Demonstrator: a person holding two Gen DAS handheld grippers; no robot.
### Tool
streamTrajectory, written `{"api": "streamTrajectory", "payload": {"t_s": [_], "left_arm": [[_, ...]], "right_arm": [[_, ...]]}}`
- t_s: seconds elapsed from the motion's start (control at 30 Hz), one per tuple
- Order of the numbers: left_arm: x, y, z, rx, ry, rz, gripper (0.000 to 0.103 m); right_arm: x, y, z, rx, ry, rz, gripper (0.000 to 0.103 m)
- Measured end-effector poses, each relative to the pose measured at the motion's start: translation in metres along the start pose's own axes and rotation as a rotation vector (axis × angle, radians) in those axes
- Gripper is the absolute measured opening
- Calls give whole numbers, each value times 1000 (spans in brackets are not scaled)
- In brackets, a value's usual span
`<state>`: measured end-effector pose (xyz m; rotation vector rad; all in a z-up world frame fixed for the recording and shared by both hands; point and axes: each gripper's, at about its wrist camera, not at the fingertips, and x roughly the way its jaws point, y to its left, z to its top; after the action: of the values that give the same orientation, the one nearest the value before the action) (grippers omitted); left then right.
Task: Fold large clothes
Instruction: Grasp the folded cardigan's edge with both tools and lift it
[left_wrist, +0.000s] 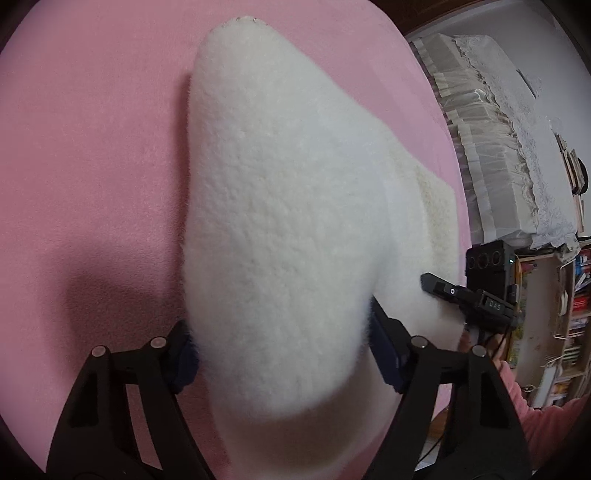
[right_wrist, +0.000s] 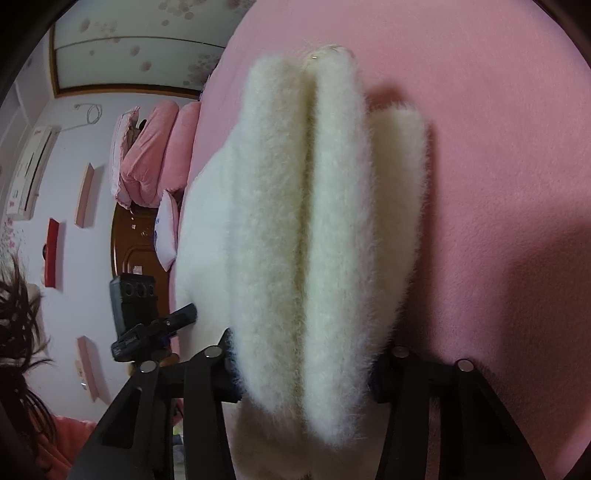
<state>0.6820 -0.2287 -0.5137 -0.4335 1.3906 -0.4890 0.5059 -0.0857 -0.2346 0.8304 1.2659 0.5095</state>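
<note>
Fleece (left_wrist: 280, 206): soft, bulky, light; clamped in thick bunched folds by left gripper (left_wrist: 280, 350) and right gripper (right_wrist: 303, 373) over pink bed (left_wrist: 92, 147); edges judged best holds.

- The left claw (left_wrist: 280, 347) sat low in its own view, its two black fingers (left_wrist: 177, 354) spread wide apart and pressed against either side of a thick bundle of white fleece (left_wrist: 280, 206).
- The right claw (right_wrist: 306, 373) was posed the same way, its fingers (right_wrist: 221, 369) clamped on stacked folds of that fleece.
- Each claw appeared in the other's camera: the right one at the right edge of the left view (left_wrist: 469, 299), the left one at the left of the right view (right_wrist: 155, 328), both at the garment's near side.
- A pink-sleeved arm (left_wrist: 539, 417) showed at the lower right of the left view.
</note>
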Motion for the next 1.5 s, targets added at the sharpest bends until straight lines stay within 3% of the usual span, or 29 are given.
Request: {"api": "streamTrajectory", "payload": {"t_s": [0.17,0.33,0.47,0.6,0.8,1.0,1.23,1.37,1.5], "left_arm": [[-26,-13,-11,18,-70,12,65],[-70,-15,-35,6,-137,-28,62],[-127,13,-56,-17,-152,-44,61],[-196,58,-75,-57,-141,8,61],[-313,144,-82,-68,-116,155,61],[-415,238,-53,-40,-108,300,61],[-505,343,5,21,-186,432,61],[-516,389,31,50,-232,483,61],[-486,437,43,9,-229,515,62]], "right_arm": [[-10,39,-10,-79,-33,-17,42],[-15,105,-21,-218,-21,-131,41],[-7,152,-47,-258,4,-156,41],[24,200,-78,-285,40,-155,41],[128,281,-133,-307,124,-83,41],[265,366,-183,-333,177,8,41],[401,481,-199,-418,153,-47,40],[470,509,-196,-478,98,-58,40],[532,499,-186,-575,39,-124,41]]}}
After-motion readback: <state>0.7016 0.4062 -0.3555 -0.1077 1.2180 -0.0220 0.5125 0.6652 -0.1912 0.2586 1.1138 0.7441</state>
